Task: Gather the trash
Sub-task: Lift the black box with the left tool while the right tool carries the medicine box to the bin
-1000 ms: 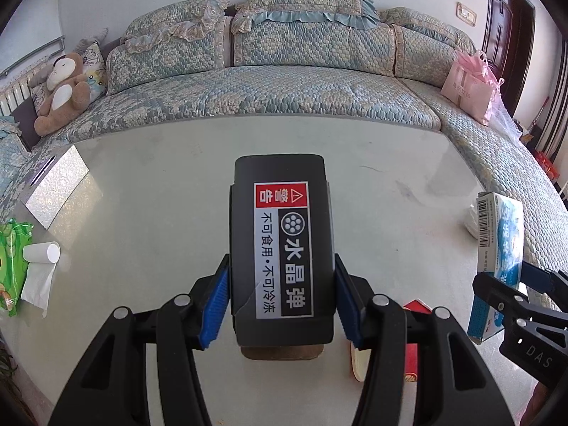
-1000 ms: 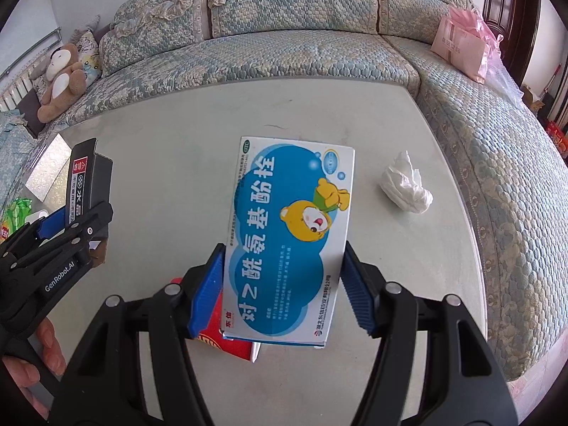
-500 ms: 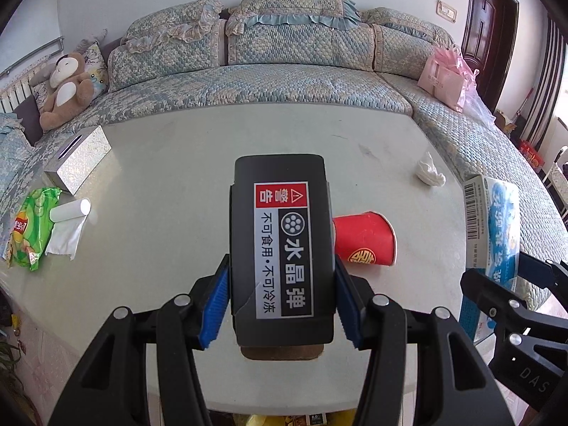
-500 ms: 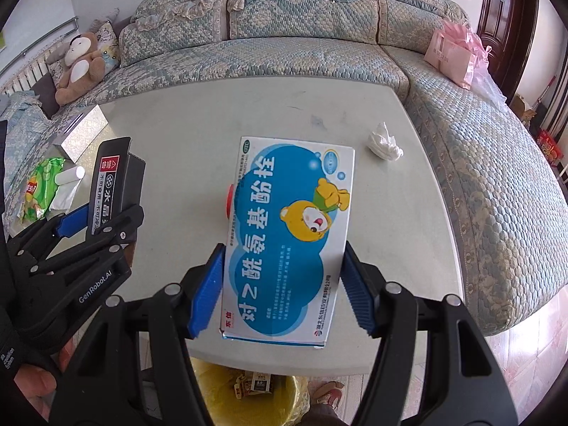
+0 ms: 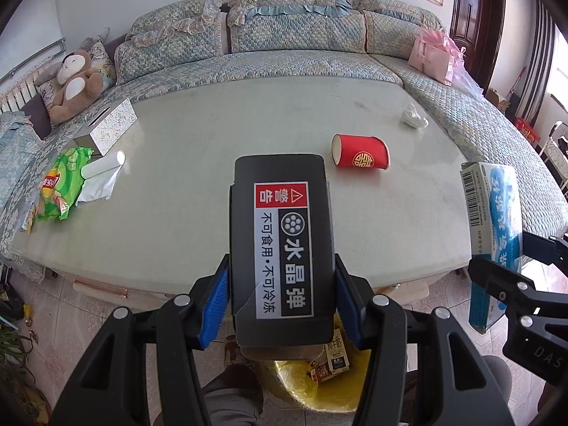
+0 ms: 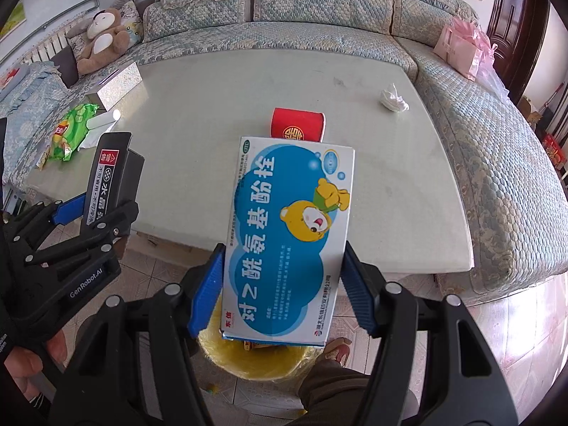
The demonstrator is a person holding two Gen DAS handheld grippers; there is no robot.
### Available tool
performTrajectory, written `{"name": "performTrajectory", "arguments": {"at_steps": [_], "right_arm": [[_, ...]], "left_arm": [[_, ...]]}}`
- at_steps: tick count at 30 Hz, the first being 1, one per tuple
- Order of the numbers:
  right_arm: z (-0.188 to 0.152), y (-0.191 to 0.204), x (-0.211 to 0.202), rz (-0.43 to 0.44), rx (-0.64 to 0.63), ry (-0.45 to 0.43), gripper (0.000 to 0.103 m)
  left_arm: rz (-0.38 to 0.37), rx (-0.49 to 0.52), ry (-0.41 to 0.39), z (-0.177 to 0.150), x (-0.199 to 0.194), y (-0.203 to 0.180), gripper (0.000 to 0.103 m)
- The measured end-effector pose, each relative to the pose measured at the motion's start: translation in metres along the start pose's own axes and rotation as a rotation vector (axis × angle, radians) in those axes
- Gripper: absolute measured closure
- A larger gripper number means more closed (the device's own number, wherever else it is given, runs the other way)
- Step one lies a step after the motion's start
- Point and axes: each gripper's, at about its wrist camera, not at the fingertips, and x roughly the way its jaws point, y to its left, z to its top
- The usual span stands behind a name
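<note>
My left gripper (image 5: pixel 282 301) is shut on a black box (image 5: pixel 282 245) with a red and white warning label. My right gripper (image 6: pixel 282 291) is shut on a blue and white medicine box (image 6: pixel 289 234) with a cartoon bear. Both are held off the table's near edge, above a bin lined with a yellow bag (image 5: pixel 319 387) that holds scraps, also seen in the right wrist view (image 6: pixel 255 365). On the table (image 5: pixel 198 209) lie a tipped red paper cup (image 5: pixel 360 151), a crumpled white tissue (image 5: pixel 411 116), a green snack bag (image 5: pixel 62 183) and a tissue roll (image 5: pixel 103 174).
A patterned tissue box (image 5: pixel 110 126) sits at the table's far left. A curved sofa (image 5: pixel 284 60) wraps the far and right sides, with a teddy bear (image 5: pixel 72 85) and a pink bag (image 5: pixel 433 56). Tiled floor (image 6: pixel 497 319) lies below.
Both grippers have pulled back from over the table to beyond its near edge with their boxes. The yellow-lined bin has come into view below them.
</note>
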Motion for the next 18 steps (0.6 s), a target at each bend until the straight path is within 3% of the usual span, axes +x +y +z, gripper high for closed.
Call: {"name": "performTrajectory", "arguments": {"at_steps": [8,18], "right_arm": [[-0.055,0.014,0.011,0.031,-0.002,0.067,0.041],[-0.110,0.003,0.064,0.040,0.010,0.191,0.041]], "left_arm": [[-0.016,0.033,0.059,-0.062,0.000,-0.001,0.051],[-0.042,0.062,0.216,-0.125,0.063,-0.021,0.051]]}}
